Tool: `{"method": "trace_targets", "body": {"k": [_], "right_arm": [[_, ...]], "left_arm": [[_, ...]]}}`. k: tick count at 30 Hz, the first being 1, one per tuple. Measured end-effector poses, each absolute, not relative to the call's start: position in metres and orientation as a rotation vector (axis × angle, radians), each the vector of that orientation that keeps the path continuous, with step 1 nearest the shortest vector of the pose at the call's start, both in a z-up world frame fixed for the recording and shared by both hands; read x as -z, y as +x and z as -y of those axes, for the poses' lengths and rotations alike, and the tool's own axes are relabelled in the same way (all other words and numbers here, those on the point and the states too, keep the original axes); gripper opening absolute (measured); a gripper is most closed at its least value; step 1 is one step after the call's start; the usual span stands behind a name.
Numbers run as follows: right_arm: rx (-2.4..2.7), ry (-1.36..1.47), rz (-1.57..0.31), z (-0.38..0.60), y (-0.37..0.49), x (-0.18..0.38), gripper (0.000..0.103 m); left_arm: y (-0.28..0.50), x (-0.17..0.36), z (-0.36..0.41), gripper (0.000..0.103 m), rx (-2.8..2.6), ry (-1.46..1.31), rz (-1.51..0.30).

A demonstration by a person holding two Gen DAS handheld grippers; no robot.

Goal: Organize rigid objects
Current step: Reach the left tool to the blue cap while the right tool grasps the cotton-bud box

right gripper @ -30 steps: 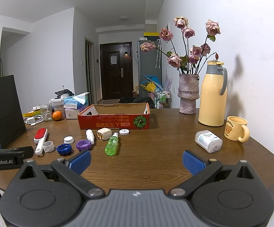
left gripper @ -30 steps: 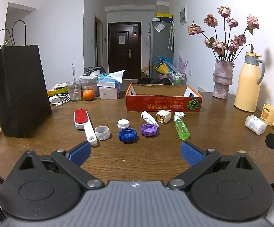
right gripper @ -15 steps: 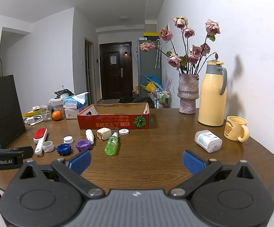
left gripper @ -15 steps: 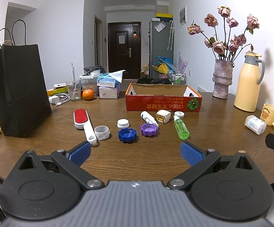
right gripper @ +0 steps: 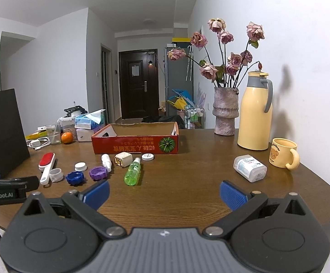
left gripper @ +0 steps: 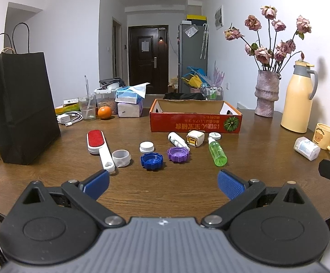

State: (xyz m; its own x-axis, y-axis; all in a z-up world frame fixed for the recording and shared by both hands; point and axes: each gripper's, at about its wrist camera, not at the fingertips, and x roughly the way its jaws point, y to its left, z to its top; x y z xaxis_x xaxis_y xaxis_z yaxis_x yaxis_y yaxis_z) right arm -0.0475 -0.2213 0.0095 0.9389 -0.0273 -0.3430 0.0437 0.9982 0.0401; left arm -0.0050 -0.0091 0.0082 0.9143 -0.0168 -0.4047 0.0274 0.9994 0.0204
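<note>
While both of your hand-held grippers hang wide apart and empty over the near edge of the round brown wooden table (left gripper: 256, 141), the left hand-held gripper (left gripper: 162, 183) and the right hand-held gripper (right gripper: 163, 193) each face a loose row of small things in front of the empty red cardboard box (left gripper: 195, 119).

Starting at the left, the long white lint brush with a red pad (left gripper: 98, 145) lies touching the translucent white ring (left gripper: 121, 157); a sloppy pinch there likely drags both. The blue ribbed cap (left gripper: 152, 161) and purple ribbed cap (left gripper: 178, 154) sit low and flat, so your pads may skid over them. The white tube (left gripper: 177, 139) leans against the purple cap and may roll. The green clear plastic bottle (left gripper: 217, 151) lies on its side and can roll too. Far right, the white pill jar (right gripper: 250, 168) rests just beside the yellow bear mug (right gripper: 283, 152); a wide sweep could knock it.
</note>
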Motion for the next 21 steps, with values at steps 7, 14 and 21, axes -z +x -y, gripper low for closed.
{"method": "trace_targets", "body": {"k": [7,14,21], "right_arm": [[0.047,0.046,-0.358,0.235,-0.04,-0.003,0.103],[0.056,0.037,-0.373,0.234,-0.03,-0.001,0.103],[0.08,0.025,-0.395,0.238,-0.013,0.005,0.103]], "left_arm": [[0.006,0.002,0.007,0.103,0.03,0.033,-0.432],[0.021,0.008,0.004,0.103,0.023,0.027,-0.45],[0.042,0.017,0.001,0.103,0.019,0.027,-0.479]]}}
